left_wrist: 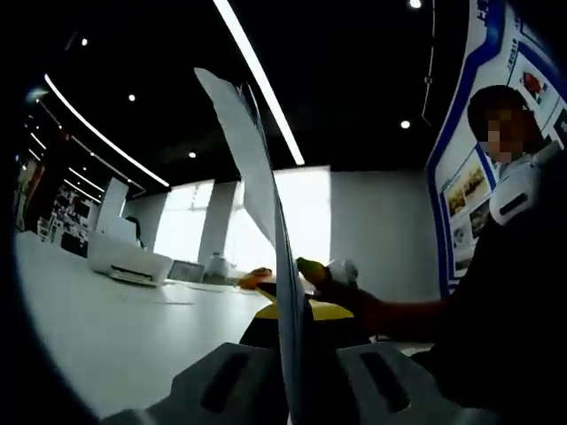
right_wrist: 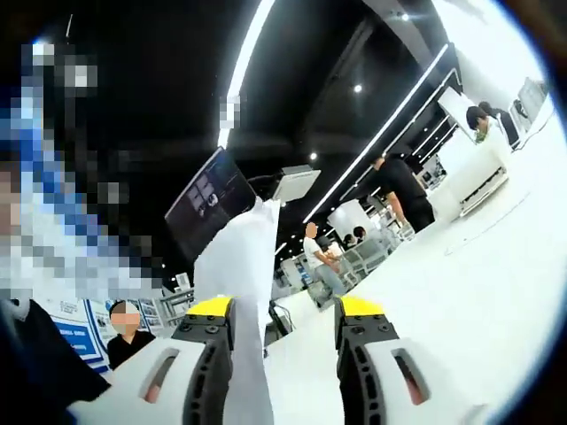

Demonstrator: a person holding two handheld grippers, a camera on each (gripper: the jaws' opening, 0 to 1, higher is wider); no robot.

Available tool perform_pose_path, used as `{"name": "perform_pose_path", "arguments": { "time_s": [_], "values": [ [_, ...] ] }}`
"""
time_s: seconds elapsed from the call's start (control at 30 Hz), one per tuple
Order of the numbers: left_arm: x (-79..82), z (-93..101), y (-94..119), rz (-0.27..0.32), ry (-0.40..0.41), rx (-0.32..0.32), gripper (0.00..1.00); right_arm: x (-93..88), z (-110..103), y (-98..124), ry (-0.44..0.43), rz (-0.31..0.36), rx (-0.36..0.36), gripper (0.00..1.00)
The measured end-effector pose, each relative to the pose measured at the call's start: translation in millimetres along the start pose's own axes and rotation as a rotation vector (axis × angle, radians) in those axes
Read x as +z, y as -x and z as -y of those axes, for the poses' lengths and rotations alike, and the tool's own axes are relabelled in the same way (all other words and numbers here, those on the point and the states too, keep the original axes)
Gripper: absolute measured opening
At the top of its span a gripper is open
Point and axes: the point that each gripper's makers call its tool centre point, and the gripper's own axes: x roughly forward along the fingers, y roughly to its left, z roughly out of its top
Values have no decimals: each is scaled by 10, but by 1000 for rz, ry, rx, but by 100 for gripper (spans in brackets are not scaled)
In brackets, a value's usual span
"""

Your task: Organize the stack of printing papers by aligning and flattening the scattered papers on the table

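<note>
The left gripper [left_wrist: 292, 376] pinches thin white papers [left_wrist: 252, 177] — stiff, flat sheets standing on edge toward 12 o'clock over the smooth white table [left_wrist: 106, 328]. The right gripper [right_wrist: 283, 354], yellow-tipped, is spread — the papers' edge lies against its 9 o'clock jaw.

White printer [left_wrist: 128, 257] on the table [left_wrist: 106, 336]; ceiling light strip [left_wrist: 257, 75]; wall monitor [right_wrist: 208, 208]

Paper stack [left_wrist: 266, 212] seen edge-on, lower end hidden between left gripper [left_wrist: 292, 363] jaws; sheet count unclear. Right gripper [right_wrist: 283, 323] jaw bases cut by frame bottom. Distant printer [left_wrist: 128, 257] details too small to read.
</note>
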Motion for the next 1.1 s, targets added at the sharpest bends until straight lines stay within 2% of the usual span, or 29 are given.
{"name": "perform_pose_path", "arguments": {
  "time_s": [0.1, 0.23, 0.33, 0.4, 0.47, 0.53, 0.6, 0.67, 0.83, 0.9, 0.97, 1.07, 1.1],
  "values": [
    [-7, 12, -8, -2, 3, -9, 5, -29, -74, -31, -22, -10, 47, 57],
    [-29, 26, -22, -10, 15, -23, 5, -44, -231, -52, -62, -18, 142, 53],
    [-51, 20, -26, -19, 22, -25, 5, -72, -373, -37, -63, -39, 224, 41],
    [-57, 20, -28, -22, 26, -27, 5, -121, -463, 3, -53, -80, 279, 25],
    [-64, 15, -28, -25, 28, -26, 5, -113, -489, 20, -43, -87, 292, 13],
    [-76, -8, -25, -30, 33, -17, 6, -109, -530, 63, 9, -95, 314, 7],
    [-93, -48, -20, -37, 39, 1, 6, -79, -600, 105, 102, -83, 336, 1],
    [-110, -102, -15, -44, 39, 27, 6, -38, -695, 152, 160, -71, 363, 0],
    [-97, -132, -5, -35, 47, 44, 6, 73, -894, 246, 299, -38, 399, 0],
    [-16, -9, -29, -2, 27, -9, 6, 123, -952, 279, 329, -22, 409, 0],
    [28, 63, -59, 3, 14, -28, 6, 181, -1076, 321, 375, -10, 445, 0],
    [223, 299, -139, 27, -51, -121, 6, 301, -1227, 377, 388, 25, 485, 0],
    [270, 338, -155, 30, -71, -135, 6, 354, -1259, 390, 387, 39, 489, 4]
  ]
}}
